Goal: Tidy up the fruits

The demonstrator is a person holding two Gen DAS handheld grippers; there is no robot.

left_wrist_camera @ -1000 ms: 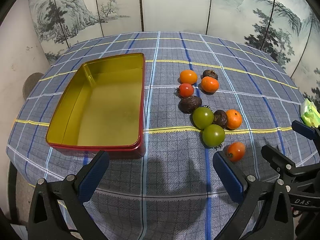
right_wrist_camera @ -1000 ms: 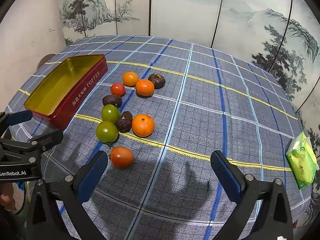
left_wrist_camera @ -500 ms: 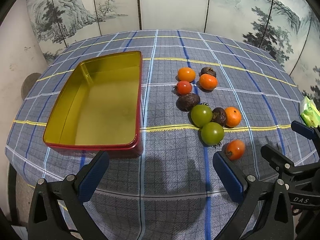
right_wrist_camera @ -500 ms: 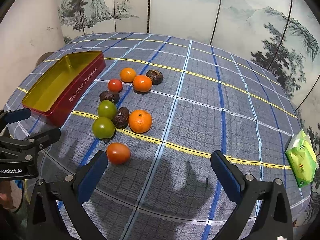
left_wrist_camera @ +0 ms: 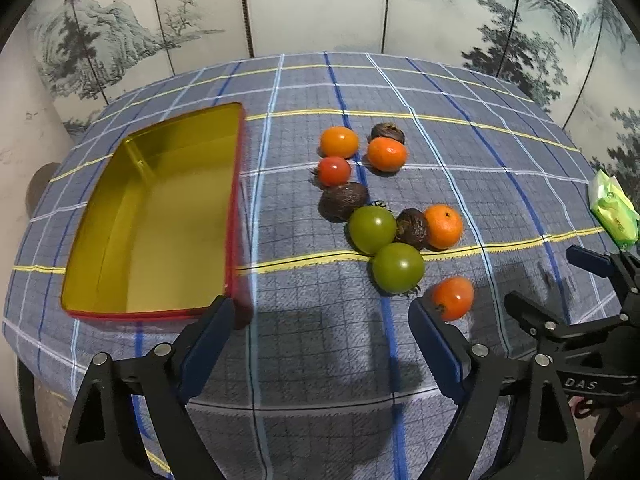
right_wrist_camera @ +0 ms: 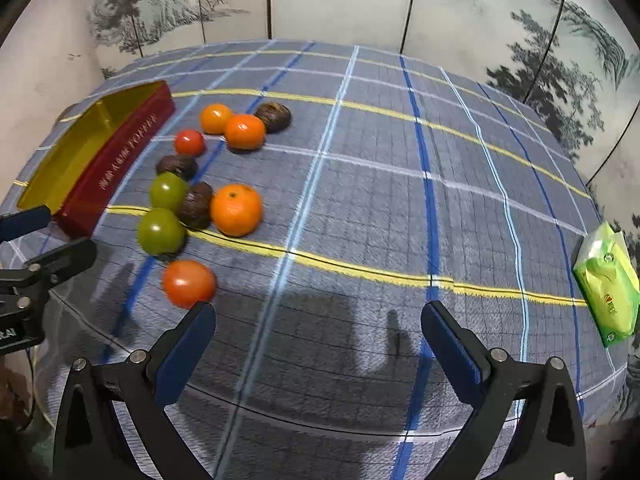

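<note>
1. The fruits sit in a loose cluster on the counter [right_wrist_camera: 360,200], and nearest of all is the red-orange tomato [right_wrist_camera: 188,283], lying just ahead of the right gripper's left finger and touching nothing.
2. Right gripper [right_wrist_camera: 318,334]: jaws spread wide, nothing between them, only checked cloth; the tomato lies off to their left.
3. Just beyond that tomato, two green tomatoes [right_wrist_camera: 161,231] press up against a dark wrinkled fruit [right_wrist_camera: 196,204] and a mandarin [right_wrist_camera: 236,210], so that knot is crowded.
4. Left gripper [left_wrist_camera: 320,330]: jaws closing, yet nothing lies between them; it holds no fruit.
5. The tin [left_wrist_camera: 160,216], gold inside and empty, sits ahead and to the left of the left gripper, its near corner just by that gripper's left finger.
6. My read: the lone tomato is the first pick. Shift the right gripper left until the fruit is centred, then squeeze gently, because it looks soft and will roll.
7. Come straight down, clear of the green pair behind.
8. A green packet [right_wrist_camera: 606,280] lies far right, out of the way.
</note>
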